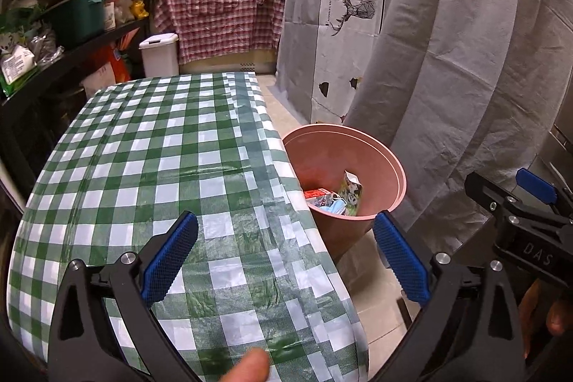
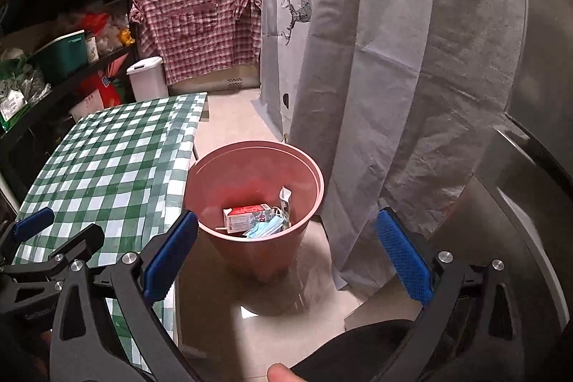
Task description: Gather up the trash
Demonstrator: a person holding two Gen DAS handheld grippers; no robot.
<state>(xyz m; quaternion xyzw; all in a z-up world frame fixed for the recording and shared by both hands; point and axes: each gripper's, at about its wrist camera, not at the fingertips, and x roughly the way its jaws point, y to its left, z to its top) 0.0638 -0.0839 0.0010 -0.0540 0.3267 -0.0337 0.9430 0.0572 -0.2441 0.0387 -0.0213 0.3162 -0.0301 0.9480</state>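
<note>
A: How are the tongs standing?
B: The left gripper and the right gripper are both gaping wide, gripping nothing.
A: And the trash?
B: A carton, blue mask and wrapper are lying inside the pink bin, just beside the checked table.

There is one round pink plastic bin; inside it lie one red-and-white carton, one blue face mask and one printed pouch.
</note>
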